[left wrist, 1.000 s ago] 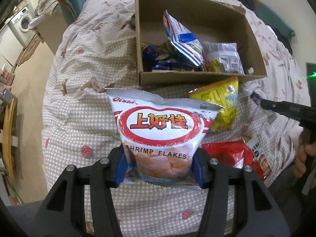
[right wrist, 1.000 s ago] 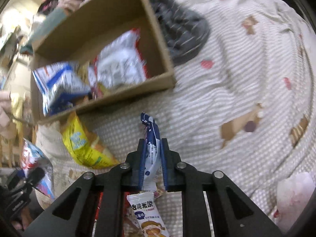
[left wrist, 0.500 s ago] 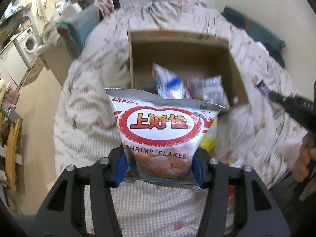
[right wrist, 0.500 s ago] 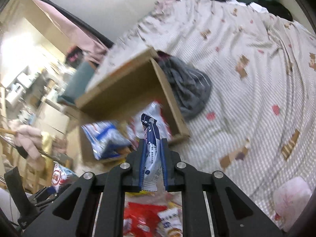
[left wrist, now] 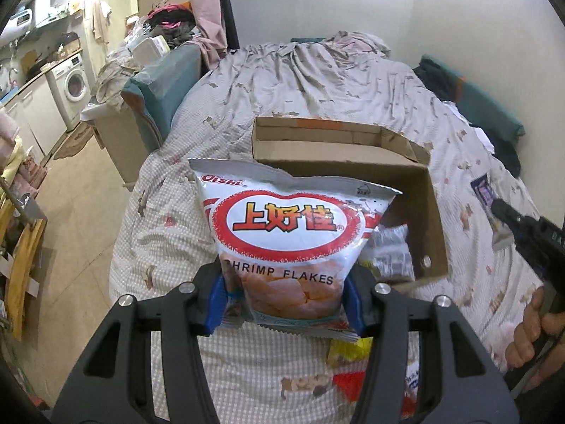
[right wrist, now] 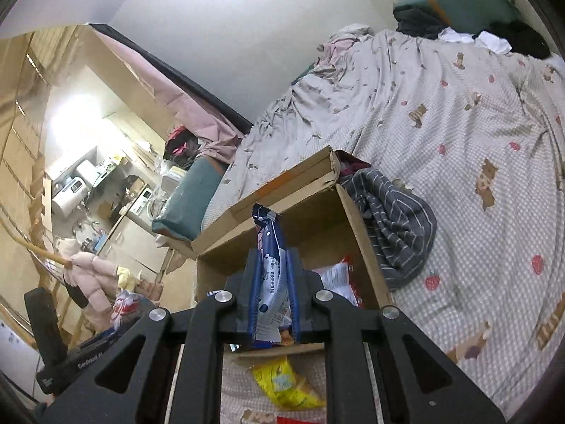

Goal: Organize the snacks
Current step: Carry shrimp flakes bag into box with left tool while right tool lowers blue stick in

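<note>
On the bed, cardboard box (left wrist: 432, 212) holds snack packets (left wrist: 392, 251); left gripper (left wrist: 284, 300) grasps shrimp flakes bag (left wrist: 286, 233), right gripper (right wrist: 272, 293) blue packet (right wrist: 268, 247).

Left gripper (left wrist: 286, 300) clamped on shrimp flakes bag (left wrist: 286, 233); right gripper (right wrist: 273, 304) pinched on blue packet (right wrist: 270, 265); both raised.

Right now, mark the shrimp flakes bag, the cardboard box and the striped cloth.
shrimp flakes bag (left wrist: 286, 222), left wrist view, red oval logo
cardboard box (left wrist: 432, 219), left wrist view, right wall
striped cloth (right wrist: 399, 222), right wrist view, middle of folds
</note>
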The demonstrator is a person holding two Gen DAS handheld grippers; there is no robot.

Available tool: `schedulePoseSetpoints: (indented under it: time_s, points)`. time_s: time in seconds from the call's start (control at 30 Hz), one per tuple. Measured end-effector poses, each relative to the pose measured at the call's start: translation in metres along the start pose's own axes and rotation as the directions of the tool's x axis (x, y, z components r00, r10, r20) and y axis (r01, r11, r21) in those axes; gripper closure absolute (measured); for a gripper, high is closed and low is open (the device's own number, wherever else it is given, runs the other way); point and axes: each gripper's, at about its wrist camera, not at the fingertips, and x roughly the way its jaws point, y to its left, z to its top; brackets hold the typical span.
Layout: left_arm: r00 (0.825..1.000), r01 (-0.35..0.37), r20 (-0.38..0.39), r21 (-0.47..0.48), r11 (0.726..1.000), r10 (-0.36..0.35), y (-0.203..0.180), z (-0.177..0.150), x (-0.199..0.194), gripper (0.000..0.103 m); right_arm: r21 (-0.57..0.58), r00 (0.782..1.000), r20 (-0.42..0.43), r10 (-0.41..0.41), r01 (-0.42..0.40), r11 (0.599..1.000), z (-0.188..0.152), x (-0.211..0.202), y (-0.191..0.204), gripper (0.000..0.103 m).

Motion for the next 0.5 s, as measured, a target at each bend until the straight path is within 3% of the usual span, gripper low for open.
schedulePoseSetpoints:
  time_s: [0.33, 0.5]
  points:
    - [1.000, -0.005, -0.007, 0.035, 0.999, 0.006, -0.024, 0.030, 0.043, 0.053, -0.076, 0.994, -0.094, -0.049, 0.042, 0.996, 0.014, 0.058, 0.002, 0.088]
    - [0.999, 0.008, -0.039, 0.068, 0.998, -0.005, -0.048, 0.034, 0.070, 0.053, -0.063, 0.981, -0.165, -0.105, 0.096, 0.993, 0.015, 0.084, -0.009, 0.088]
